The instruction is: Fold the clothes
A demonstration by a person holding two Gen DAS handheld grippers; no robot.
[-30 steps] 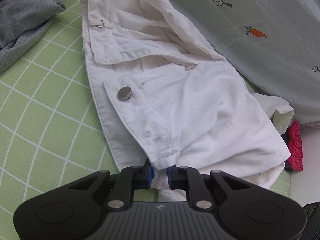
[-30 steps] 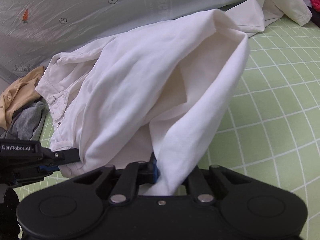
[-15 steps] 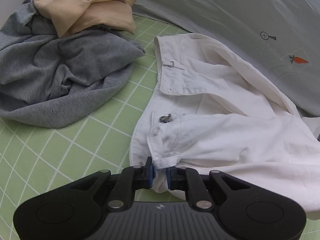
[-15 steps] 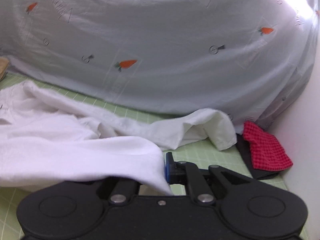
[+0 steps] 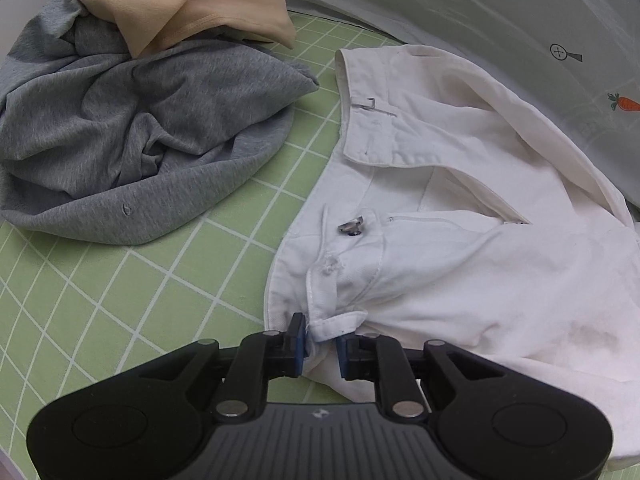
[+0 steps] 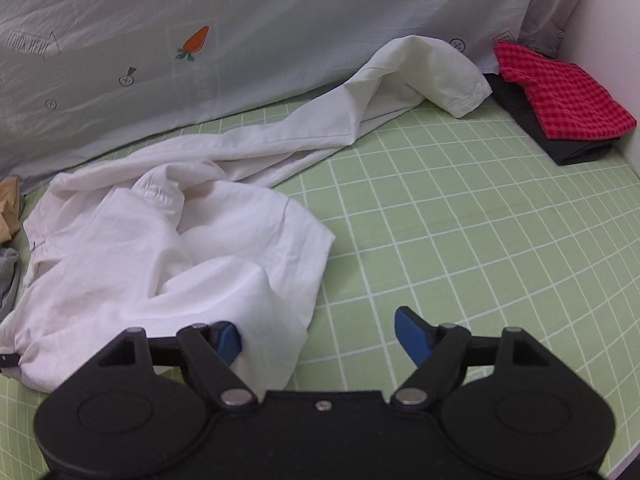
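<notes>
Left jaws pinch the white trousers [image 5: 460, 264] waistband; right jaws gape beside them.

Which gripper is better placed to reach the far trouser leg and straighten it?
Right, probably. The right gripper is open and empty, facing the white trousers' far leg, which trails toward the red checked cloth. The left gripper is occupied, shut on the waistband.
</notes>
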